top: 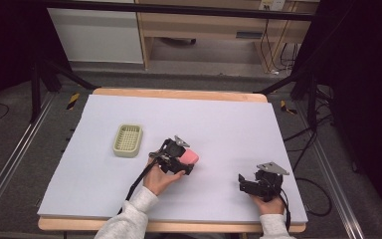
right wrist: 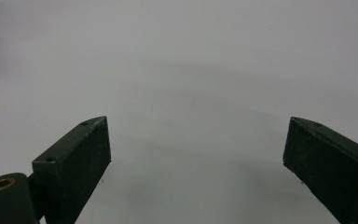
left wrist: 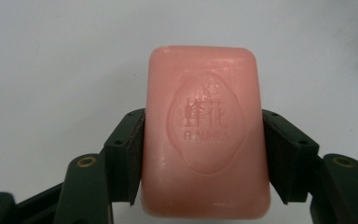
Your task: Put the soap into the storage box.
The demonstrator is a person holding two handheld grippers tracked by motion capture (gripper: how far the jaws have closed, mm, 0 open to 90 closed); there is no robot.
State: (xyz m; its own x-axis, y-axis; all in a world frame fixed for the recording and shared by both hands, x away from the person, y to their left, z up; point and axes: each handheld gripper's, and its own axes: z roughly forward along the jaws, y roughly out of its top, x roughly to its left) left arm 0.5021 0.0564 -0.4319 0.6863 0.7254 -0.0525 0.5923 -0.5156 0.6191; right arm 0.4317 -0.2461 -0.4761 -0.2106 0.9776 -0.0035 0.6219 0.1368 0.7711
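Note:
A pink bar of soap (left wrist: pixel 205 130) with an embossed oval stamp sits between the two black jaws of my left gripper (left wrist: pixel 204 156), which press on its long sides. In the high view that left gripper (top: pixel 185 162) holds the pink soap (top: pixel 189 157) just above the middle of the table. A pale green slotted soap dish (top: pixel 128 140) lies on the table to the left of it. My right gripper (top: pixel 243 183) rests near the front right of the table. In the right gripper view its jaws (right wrist: pixel 198 158) stand wide apart with nothing between them.
A pale grey mat (top: pixel 219 124) covers the wooden table. Dark stand legs and cables run along both sides of the table. Wooden furniture stands on the floor behind the far edge.

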